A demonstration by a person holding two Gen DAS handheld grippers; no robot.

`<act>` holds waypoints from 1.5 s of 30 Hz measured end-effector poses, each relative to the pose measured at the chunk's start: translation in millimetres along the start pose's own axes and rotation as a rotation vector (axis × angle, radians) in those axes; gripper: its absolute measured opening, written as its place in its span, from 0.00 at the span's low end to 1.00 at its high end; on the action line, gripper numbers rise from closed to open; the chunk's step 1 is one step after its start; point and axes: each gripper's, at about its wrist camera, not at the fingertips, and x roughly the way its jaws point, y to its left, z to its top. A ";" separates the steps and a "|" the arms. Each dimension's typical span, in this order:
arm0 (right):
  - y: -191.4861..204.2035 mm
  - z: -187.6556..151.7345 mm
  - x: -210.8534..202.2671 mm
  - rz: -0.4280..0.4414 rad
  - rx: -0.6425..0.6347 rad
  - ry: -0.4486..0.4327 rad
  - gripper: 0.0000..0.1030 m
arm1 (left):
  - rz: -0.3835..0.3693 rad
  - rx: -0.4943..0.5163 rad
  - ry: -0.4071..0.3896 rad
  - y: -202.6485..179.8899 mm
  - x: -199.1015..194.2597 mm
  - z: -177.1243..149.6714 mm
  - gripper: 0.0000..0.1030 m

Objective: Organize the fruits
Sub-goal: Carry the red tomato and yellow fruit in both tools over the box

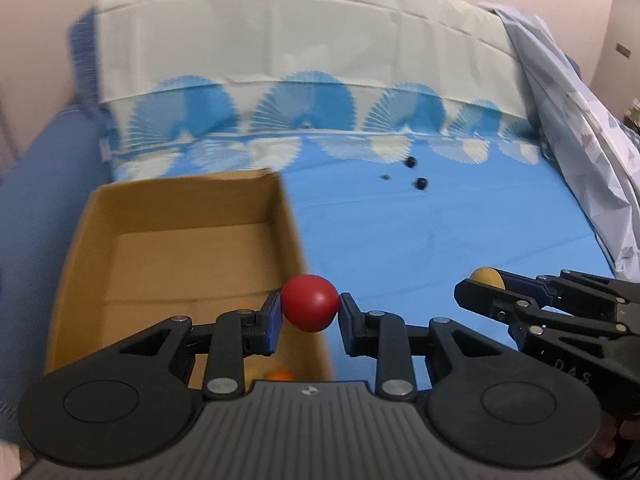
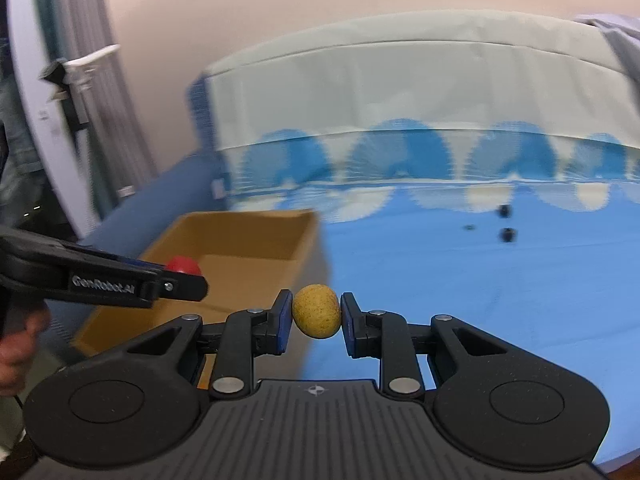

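Left wrist view: left gripper clamps round red fruit at brown cardboard box rim, right gripper clamps yellow speckled fruit; carry step, next likely move over box and release.

My left tongs cover most of the orange fruit in the near corner of the cardboard box; I see only its top. The red ball hides part of the box's right wall. Three small dark things near the far edge of the blue sheet are too small and blurred for me to name. From the left wrist, the yellow fruit is half hidden behind my right tongs. From the right wrist, the backdrop is smeared.
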 end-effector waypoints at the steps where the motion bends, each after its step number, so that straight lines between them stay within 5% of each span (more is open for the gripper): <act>1: 11.3 -1.3 -3.2 0.017 -0.006 0.002 0.26 | 0.011 -0.008 -0.009 7.4 -10.4 -6.7 0.32; 7: 71.7 -10.9 -23.8 0.095 -0.069 0.000 0.26 | 0.063 -0.062 -0.059 43.7 -65.6 -43.8 0.32; 15: 95.5 -10.9 -37.6 0.103 -0.102 -0.025 0.26 | 0.078 -0.111 -0.097 59.9 -94.4 -55.3 0.32; 45: 99.3 -3.0 -13.9 0.096 -0.103 0.004 0.26 | 0.071 -0.132 -0.092 75.7 -68.6 -37.0 0.32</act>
